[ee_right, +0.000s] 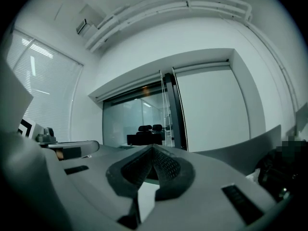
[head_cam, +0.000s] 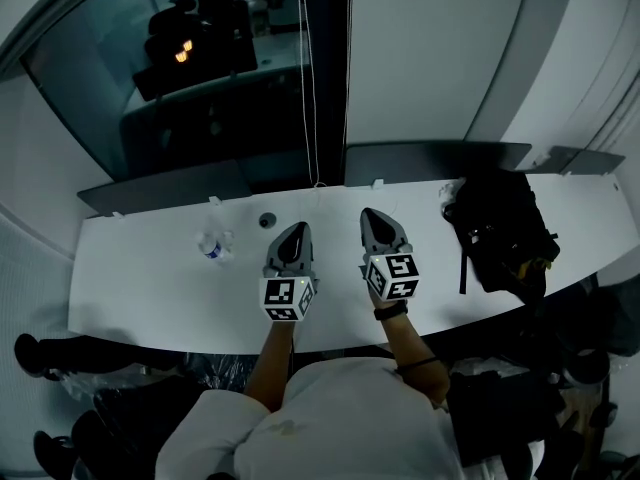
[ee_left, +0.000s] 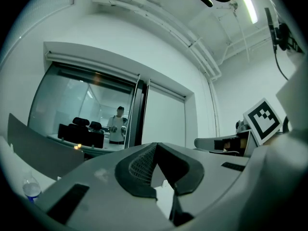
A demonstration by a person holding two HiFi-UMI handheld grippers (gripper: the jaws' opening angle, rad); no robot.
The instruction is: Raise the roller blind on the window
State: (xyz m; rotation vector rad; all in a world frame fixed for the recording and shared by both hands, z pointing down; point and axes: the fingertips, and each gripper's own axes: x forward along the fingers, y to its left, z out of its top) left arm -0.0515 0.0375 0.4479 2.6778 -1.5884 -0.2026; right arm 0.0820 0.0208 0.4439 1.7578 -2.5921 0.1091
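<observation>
At the white table, I hold both grippers side by side over the near half of its top, pointing toward the window on the far side. My left gripper has its jaws pressed together with nothing between them. My right gripper, just beside it, is likewise closed and empty. The roller blind hangs lowered over the right-hand pane, far beyond the table. The left-hand pane is bare glass, with dark office chairs in the room behind it. Thin white cords hang along the dark frame between the two panes, well apart from both grippers. A water bottle sits on the table left of my left gripper, and a black bag rests at the table's right end
</observation>
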